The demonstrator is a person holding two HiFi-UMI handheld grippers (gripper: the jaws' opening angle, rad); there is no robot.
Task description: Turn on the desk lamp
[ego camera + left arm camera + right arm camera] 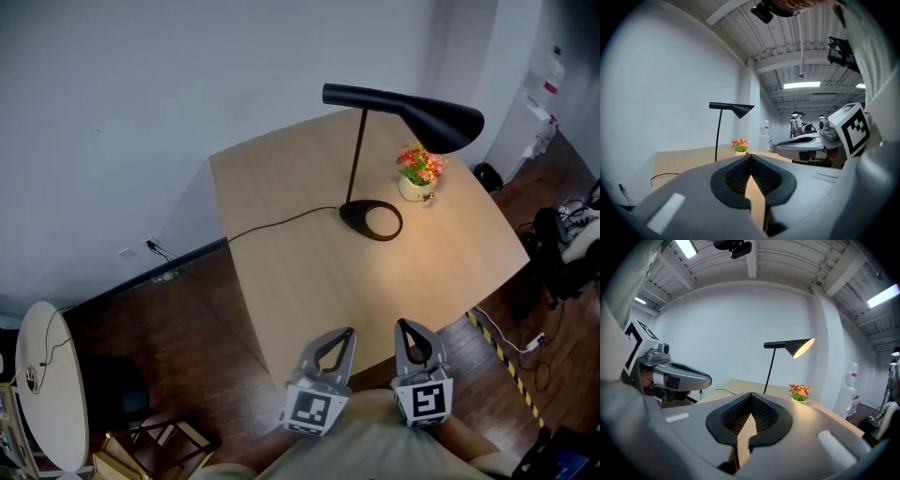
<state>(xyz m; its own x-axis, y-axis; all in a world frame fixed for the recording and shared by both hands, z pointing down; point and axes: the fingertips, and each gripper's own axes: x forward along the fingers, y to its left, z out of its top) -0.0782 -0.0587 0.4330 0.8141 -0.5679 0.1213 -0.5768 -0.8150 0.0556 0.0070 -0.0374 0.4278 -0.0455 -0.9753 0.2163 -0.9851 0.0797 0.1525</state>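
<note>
**A:** What did the head view show you?

**B:** A black desk lamp with a thin pole (427, 117) stood on the far side of the light wooden table (300, 281). It was just beside a small white pot of pink and orange flowers (418, 173). A warm glow lay on the wood under the shade, so I judged the lamp was already on. Its thin black cord (281, 222) ran off the left edge. My left gripper (351, 331) and my right gripper (401, 322) were low at the near edge, well apart from the lamp. I think they were held there because nothing was left to press.

**A:** And the left gripper view?

**B:** The two fingers were pressed together at the tips. They held nothing and touched nothing. The lamp was far ahead.

**A:** And the right gripper view?

**B:** The same. Those fingers were squeezed together too, and empty. The inside of the shade shone yellow.
</note>
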